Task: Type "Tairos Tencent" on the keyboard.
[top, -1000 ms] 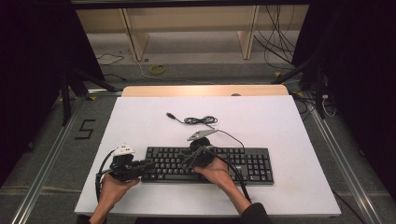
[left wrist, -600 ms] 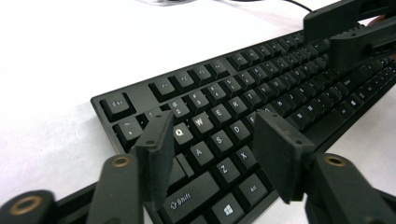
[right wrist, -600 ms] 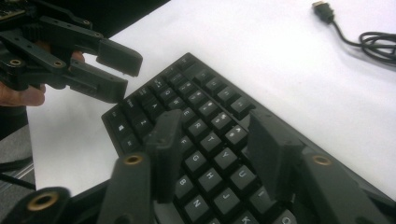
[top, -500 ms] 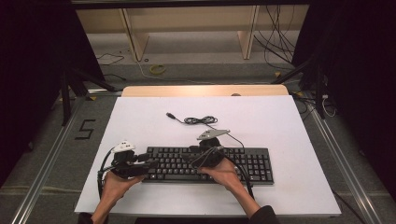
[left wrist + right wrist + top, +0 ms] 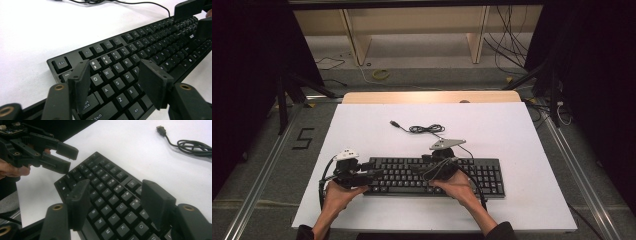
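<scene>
Black keyboard (image 5: pixel 432 176) was found flat on the white table (image 5: pixel 362 130), near the front edge. L gripper (image 5: pixel 371 174) was held over its left end and R gripper (image 5: pixel 428 169) over its mid section; both jaw prs had just been opening, stood apart, w/ nothing clamped. Farther back, its cable (image 5: pixel 427 129) lay coiled, USB plug (image 5: pixel 395 123) loose.

The keyboard (image 5: pixel 130 57) looked like plain matt black plastic, with keycaps smooth and slightly shiny at the edges. The table top (image 5: pixel 362 130) was a smooth, matt white sheet, with a bare wood strip (image 5: pixel 432 97) behind it. Its cable (image 5: pixel 192 145) was glossy black rubber. The gripper jaws were rough-looking matt black plastic with brass-coloured rivets.
</scene>
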`<state>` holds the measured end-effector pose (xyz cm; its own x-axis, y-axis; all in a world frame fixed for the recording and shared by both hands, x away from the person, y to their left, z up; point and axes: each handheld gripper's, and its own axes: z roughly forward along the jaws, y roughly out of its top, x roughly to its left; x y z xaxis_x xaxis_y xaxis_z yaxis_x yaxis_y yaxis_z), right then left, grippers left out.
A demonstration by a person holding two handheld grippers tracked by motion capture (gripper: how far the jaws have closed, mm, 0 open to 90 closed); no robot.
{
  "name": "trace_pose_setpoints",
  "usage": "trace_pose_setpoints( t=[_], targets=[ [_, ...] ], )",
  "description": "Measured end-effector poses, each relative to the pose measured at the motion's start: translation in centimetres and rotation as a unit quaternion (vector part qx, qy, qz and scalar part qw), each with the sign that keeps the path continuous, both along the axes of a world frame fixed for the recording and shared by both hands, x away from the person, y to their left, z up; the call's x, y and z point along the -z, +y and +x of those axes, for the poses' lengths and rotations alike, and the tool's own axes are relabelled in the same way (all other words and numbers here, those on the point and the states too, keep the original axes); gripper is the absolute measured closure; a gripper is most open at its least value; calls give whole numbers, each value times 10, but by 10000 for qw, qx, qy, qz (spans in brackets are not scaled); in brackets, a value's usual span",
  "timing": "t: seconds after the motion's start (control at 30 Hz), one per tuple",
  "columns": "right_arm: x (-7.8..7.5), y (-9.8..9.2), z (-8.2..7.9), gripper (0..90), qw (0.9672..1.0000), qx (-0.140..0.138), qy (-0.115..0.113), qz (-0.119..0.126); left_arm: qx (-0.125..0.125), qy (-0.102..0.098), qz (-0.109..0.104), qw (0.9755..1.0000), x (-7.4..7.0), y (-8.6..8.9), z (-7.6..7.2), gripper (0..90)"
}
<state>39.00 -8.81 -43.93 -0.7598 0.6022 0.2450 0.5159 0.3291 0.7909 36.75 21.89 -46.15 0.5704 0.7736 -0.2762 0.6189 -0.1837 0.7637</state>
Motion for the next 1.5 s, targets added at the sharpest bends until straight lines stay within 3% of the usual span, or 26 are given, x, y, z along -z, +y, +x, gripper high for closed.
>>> trace_pose_setpoints(
  t=[0.27,0.43,0.73,0.9,1.5],
  targets=[
    [-1,-6,-3,369,10000,62,-15,-12,11,189,90,9998,2,0,3,592],
    [-2,-9,-6,355,10000,81,-48,3,119,252,285,9992,3,-5,4,720],
    [-2,-13,-7,350,9999,112,-51,19,257,360,582,9973,3,-12,5,843],
    [-2,-15,-9,340,9999,117,-77,33,268,396,720,9963,4,-15,6,887],
    [0,-20,-12,331,9999,150,-73,38,328,608,959,9930,11,-20,11,892]
  ],
)
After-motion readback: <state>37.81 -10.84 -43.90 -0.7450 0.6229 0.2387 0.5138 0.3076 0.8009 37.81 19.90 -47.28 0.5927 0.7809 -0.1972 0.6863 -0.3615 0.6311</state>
